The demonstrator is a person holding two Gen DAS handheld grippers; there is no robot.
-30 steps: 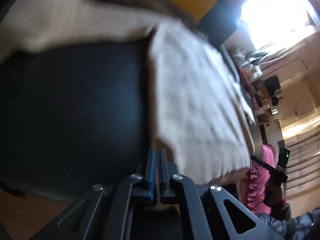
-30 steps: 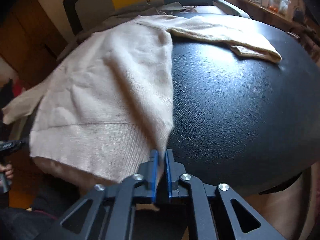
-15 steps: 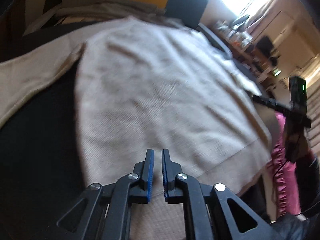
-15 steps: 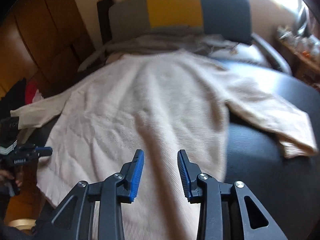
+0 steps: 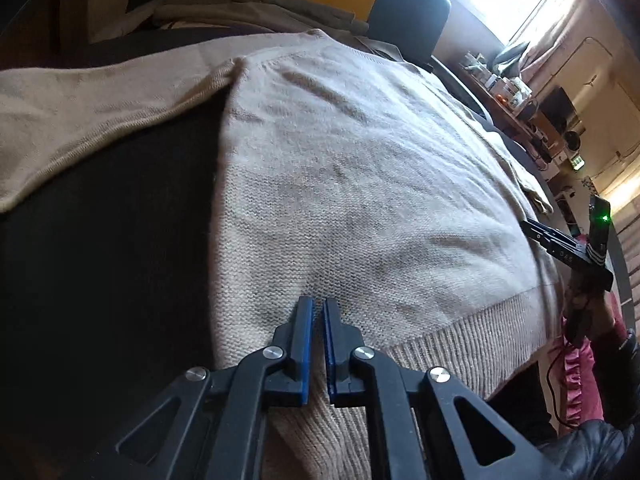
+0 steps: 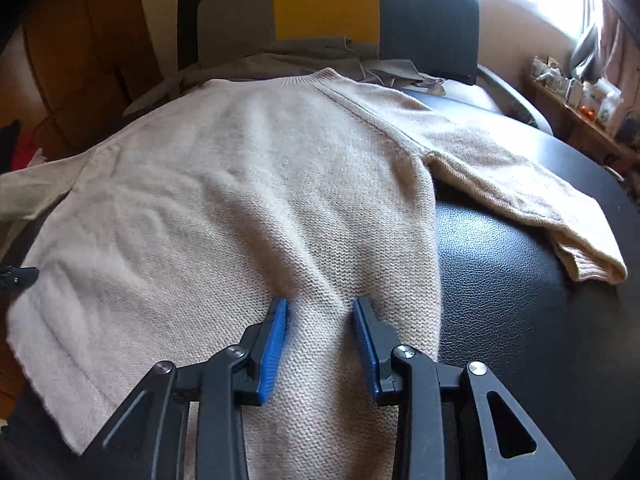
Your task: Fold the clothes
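A beige knit sweater [image 6: 248, 200] lies spread flat on a black leather table [image 6: 520, 300], neck at the far side, hem towards me. Its right sleeve [image 6: 520, 196] stretches out to the right. In the left wrist view the sweater [image 5: 360, 184] fills the middle and its left sleeve [image 5: 80, 120] runs off to the left. My left gripper [image 5: 314, 308] hovers over the sweater near the ribbed hem, jaws a narrow gap apart, holding nothing. My right gripper [image 6: 320, 308] is open and empty over the sweater's lower right part. The right gripper also shows at the hem's right end in the left wrist view [image 5: 568, 248].
A chair with a grey, yellow and dark back [image 6: 328, 12] stands behind the table with more clothes [image 6: 304, 56] piled on it. A shelf with small items [image 6: 580, 96] is at the right by a bright window. The table edge is close below me.
Both grippers let go of the sweater's hem corners and moved in over the body. The right gripper opened wide, the left only slightly. The sweater now lies flat.
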